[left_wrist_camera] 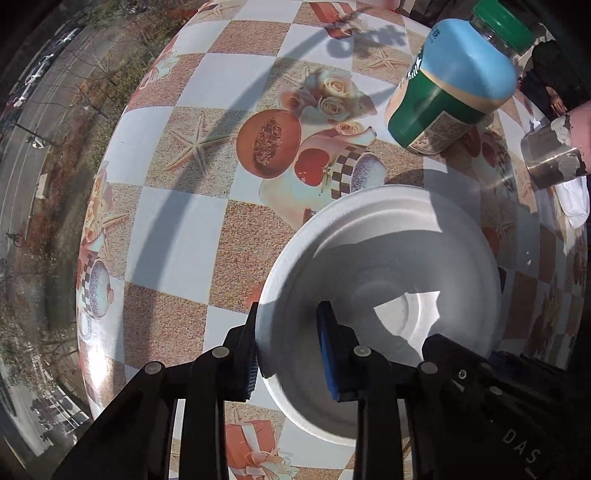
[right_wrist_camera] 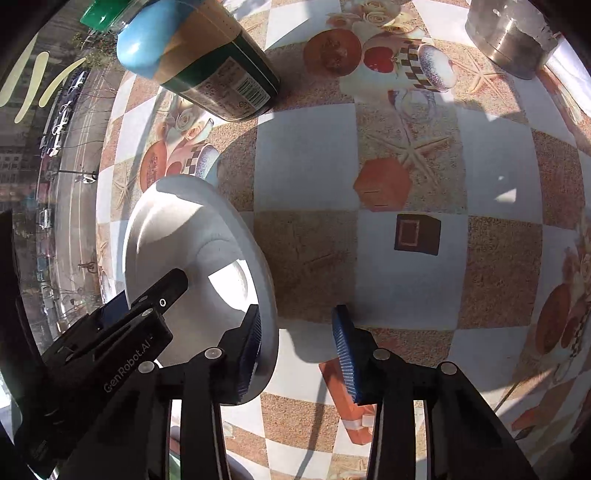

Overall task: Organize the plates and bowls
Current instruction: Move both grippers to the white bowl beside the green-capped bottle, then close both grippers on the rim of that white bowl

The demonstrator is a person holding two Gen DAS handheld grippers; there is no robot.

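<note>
A white paper bowl (left_wrist_camera: 388, 266) sits on the patterned tablecloth. My left gripper (left_wrist_camera: 290, 328) is open and straddles the bowl's near-left rim, one finger outside and one inside. The bowl also shows in the right wrist view (right_wrist_camera: 184, 236). My right gripper (right_wrist_camera: 299, 332) is open and empty, its left finger just inside the bowl's right rim and its right finger over the table. The left gripper's body shows in the right wrist view at lower left.
A green and blue bottle (left_wrist_camera: 454, 85) with a green cap stands at the back; it also shows in the right wrist view (right_wrist_camera: 199, 55). A metal cup (left_wrist_camera: 550, 155) stands at the right, also in the right wrist view (right_wrist_camera: 513, 33). The table edge (left_wrist_camera: 85, 258) runs along the left.
</note>
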